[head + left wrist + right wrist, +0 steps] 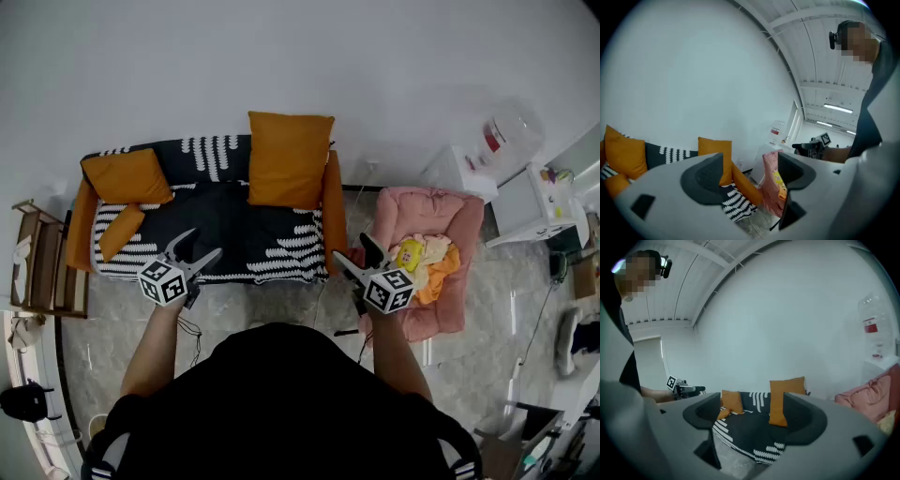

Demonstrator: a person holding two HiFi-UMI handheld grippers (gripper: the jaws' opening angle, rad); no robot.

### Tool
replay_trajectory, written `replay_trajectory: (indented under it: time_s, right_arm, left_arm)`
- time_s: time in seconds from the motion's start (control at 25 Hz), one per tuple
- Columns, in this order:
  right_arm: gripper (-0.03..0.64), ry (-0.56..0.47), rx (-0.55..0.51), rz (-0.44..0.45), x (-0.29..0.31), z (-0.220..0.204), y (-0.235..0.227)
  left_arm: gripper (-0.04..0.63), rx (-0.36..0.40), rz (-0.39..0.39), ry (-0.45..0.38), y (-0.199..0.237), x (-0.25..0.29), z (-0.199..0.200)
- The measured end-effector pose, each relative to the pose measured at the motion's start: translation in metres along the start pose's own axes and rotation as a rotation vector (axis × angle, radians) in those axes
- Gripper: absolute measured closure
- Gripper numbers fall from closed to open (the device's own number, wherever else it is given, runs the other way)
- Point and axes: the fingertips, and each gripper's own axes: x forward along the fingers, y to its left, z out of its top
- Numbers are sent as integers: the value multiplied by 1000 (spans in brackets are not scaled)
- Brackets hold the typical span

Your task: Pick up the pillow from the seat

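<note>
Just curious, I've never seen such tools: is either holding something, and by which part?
Nothing is held: the left gripper and the right gripper are open and empty, near the sofa.

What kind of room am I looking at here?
Probably a living-room corner staged in a lab or studio: a black-and-white sofa with orange pillows, a pink pet bed beside it, bare white walls.

Orange pillow (290, 159) upright on seat (225, 220)
</note>
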Motion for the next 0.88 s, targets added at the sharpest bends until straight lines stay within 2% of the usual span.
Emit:
replay_trajectory:
  time_s: [0.28, 0.64, 0.88]
  right_arm:
    - [209, 21, 9, 24, -32, -10, -27]
    - [186, -48, 40, 73, -52, 7, -47]
    - [181, -61, 37, 73, -62, 18, -55]
  left_arm:
    - [224, -2, -10, -1, -50, 30, -1]
    - [225, -25, 30, -3, -70, 33, -10]
    - [225, -21, 11, -12, -85, 41, -10]
